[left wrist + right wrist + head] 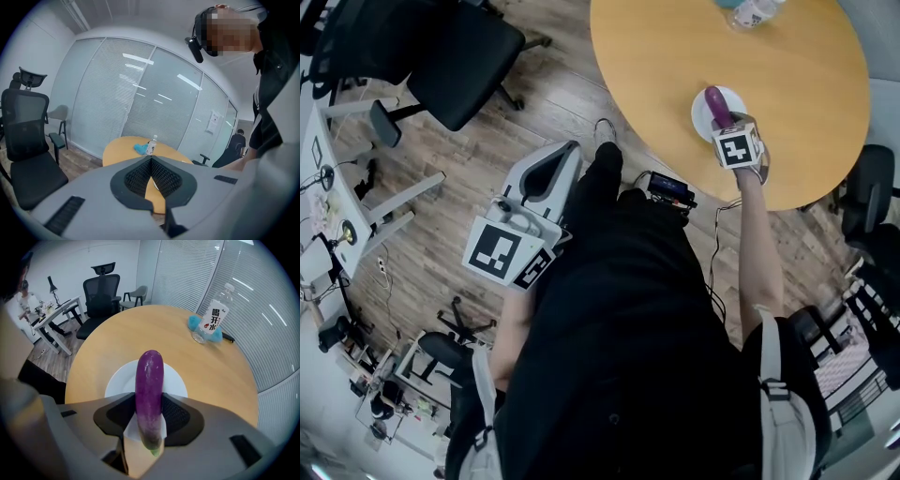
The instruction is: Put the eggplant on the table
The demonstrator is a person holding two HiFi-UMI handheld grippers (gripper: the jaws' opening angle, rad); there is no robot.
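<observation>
**Eggplant gripped over the plate; bare wood needed**

The right claw point(149, 414) is clamped on the eggplant point(149, 376) near its stem end, with a pad pressed on each flank. The purple body juts ahead of the jaws, over a white plate point(116, 383). The task wants it on the table point(103, 338), so I judge the claw should carry it sideways past the plate's rim. It should then lower until the eggplant lies along the wood and let go gently, since it may roll. A water bottle point(212, 315) and a blue cloth point(192, 323) sit far ahead to the right, well clear. The left claw point(151, 164) is closed on nothing, with the table ahead of it.
</observation>
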